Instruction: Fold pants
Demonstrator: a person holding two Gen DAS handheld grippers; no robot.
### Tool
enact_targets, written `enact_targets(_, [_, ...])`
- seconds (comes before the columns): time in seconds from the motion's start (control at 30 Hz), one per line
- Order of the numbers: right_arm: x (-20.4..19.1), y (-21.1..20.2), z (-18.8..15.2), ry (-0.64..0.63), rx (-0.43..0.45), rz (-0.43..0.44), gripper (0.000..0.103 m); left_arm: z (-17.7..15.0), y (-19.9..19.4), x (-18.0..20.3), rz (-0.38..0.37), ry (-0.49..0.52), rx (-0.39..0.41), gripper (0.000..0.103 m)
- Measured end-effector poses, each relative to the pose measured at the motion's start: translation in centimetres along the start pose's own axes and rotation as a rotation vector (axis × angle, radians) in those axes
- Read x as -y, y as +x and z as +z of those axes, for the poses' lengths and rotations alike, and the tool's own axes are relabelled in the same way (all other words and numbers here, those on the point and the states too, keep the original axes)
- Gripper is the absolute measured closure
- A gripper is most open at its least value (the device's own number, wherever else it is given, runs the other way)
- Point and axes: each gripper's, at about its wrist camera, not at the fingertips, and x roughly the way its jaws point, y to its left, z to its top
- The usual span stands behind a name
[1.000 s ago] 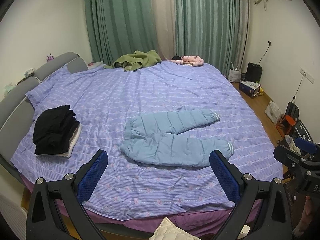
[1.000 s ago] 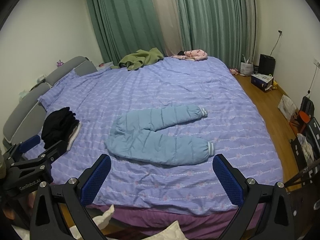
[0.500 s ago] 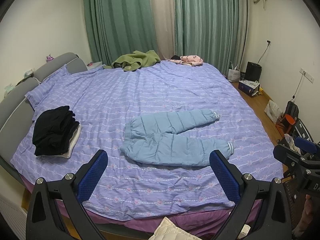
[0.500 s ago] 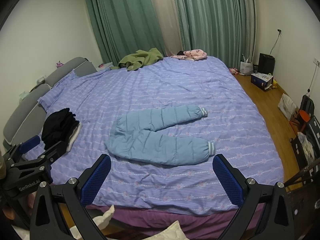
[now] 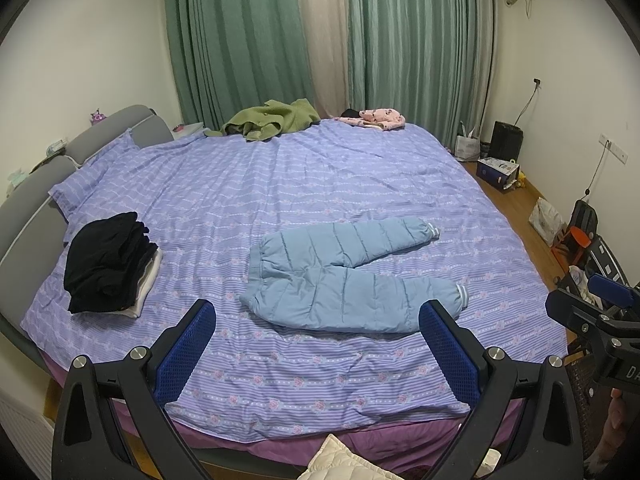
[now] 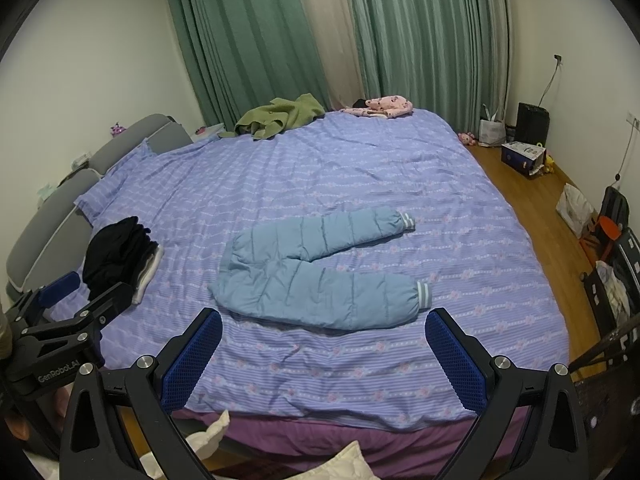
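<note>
Light blue padded pants (image 5: 344,276) lie flat on the purple striped bed cover (image 5: 320,184), waist to the left, two legs spread to the right with striped cuffs. They also show in the right wrist view (image 6: 320,276). My left gripper (image 5: 318,344) is open and empty, held off the near edge of the bed, short of the pants. My right gripper (image 6: 322,350) is open and empty, likewise near the bed's front edge. Each gripper shows at the edge of the other's view.
A folded stack of black and white clothes (image 5: 110,260) sits at the bed's left. A green garment (image 5: 272,122) and a pink one (image 5: 376,117) lie at the far edge. Bags, a box and a stool (image 5: 576,236) stand on the wooden floor at the right.
Almost nothing: both views shift very slightly; pants and grippers stay as they were.
</note>
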Motion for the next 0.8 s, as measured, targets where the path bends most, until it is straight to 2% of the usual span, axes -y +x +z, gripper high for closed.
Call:
enact_targets(0.27, [0.3,0.6,0.3,0.011,-0.019,-0.003,0.0,0.2,0.9,0.4,-0.002,0.01,-0.017,0.0])
enact_targets(0.53, [1.7,2.7,1.2,0.046,-0.058,-0.014,0.0,1.4,4.1,1.6,-0.016,0.029,-0.053,0.0])
enact_targets(0.67, [3.2,4.9,1.6,0.06,-0.072,-0.036,0.0,2.0,6.7,2.7,-0.011,0.041,-0.05,0.0])
enact_targets(0.8, [5.6,8.3,1.7,0.049,-0.063,-0.072,0.0,1.9,11.2,4.7,0.001,0.078,-0.076,0.0])
